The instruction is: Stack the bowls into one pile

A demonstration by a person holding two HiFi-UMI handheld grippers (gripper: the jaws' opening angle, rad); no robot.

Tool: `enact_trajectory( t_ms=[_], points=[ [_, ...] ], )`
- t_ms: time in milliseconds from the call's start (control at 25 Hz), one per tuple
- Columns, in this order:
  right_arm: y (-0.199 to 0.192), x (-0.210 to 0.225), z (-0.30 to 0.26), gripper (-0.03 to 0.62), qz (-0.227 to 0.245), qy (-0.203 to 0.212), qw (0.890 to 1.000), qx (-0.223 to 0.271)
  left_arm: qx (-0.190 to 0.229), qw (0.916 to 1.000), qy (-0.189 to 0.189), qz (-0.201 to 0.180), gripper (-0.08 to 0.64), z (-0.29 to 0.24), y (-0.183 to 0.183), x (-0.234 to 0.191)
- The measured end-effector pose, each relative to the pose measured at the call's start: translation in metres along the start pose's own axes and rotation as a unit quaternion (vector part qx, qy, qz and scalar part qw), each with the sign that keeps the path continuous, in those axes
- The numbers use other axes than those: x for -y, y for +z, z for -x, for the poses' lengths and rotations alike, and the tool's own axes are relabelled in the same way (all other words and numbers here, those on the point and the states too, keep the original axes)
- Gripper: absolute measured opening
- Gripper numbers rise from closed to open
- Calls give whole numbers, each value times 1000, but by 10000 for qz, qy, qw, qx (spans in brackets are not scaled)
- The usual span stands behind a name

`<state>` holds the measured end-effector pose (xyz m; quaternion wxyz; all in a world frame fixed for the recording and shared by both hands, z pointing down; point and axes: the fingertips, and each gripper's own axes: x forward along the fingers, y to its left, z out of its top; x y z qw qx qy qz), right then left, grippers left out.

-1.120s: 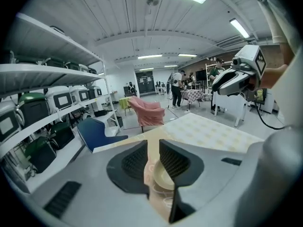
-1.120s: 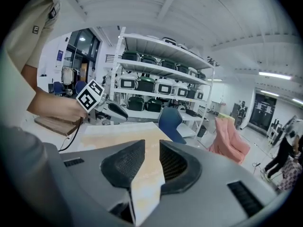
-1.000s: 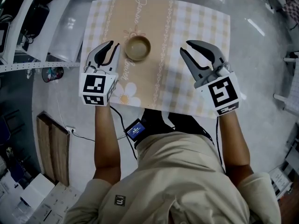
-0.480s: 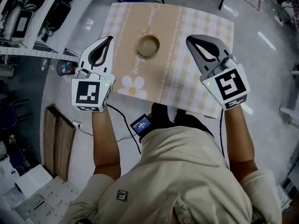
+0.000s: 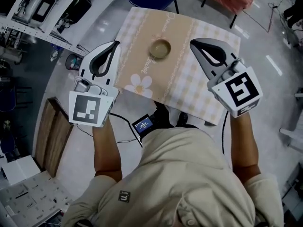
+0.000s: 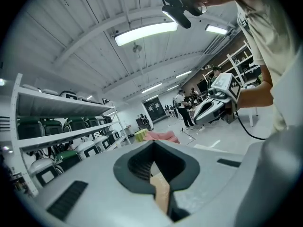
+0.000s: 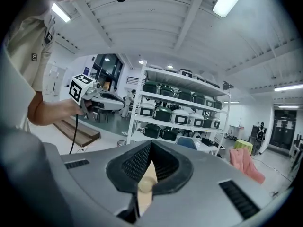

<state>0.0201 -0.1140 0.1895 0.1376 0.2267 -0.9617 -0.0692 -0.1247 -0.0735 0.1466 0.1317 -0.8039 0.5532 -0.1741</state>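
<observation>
Left gripper [image 5: 115,44]: jaws pressing together, gripping nothing, hovering left of bowls [image 5: 160,48].
Right gripper [image 5: 193,43]: jaws pressing together, empty, hovering right of bowls.
Bowls: sitting on worktop [image 5: 189,79].
Lettering [image 5: 152,63]: running beside bowls, unreadable.

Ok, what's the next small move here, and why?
Probably just lower the left gripper and right gripper to rest: both are shut, empty and clear of the one bowl pile on the table, with nothing loose beside it. Stacking looks finished.
</observation>
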Motion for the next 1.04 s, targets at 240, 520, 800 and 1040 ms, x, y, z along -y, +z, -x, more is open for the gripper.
enact_trajectory(
  t_ms=[240,520,800,1040],
  points=[
    [38,-31,14,3,201,300,9992,161,122,9999,107,-29,6,50,31,12],
    [71,-65,32,3,370,554,9972,337,145,9997,187,31,6,92,41,34],
    [80,-86,47,3,411,744,9957,381,39,9997,219,43,6,116,42,57],
    [76,-96,64,3,371,790,9956,344,-41,9999,94,-82,6,128,48,78]
  ],
)
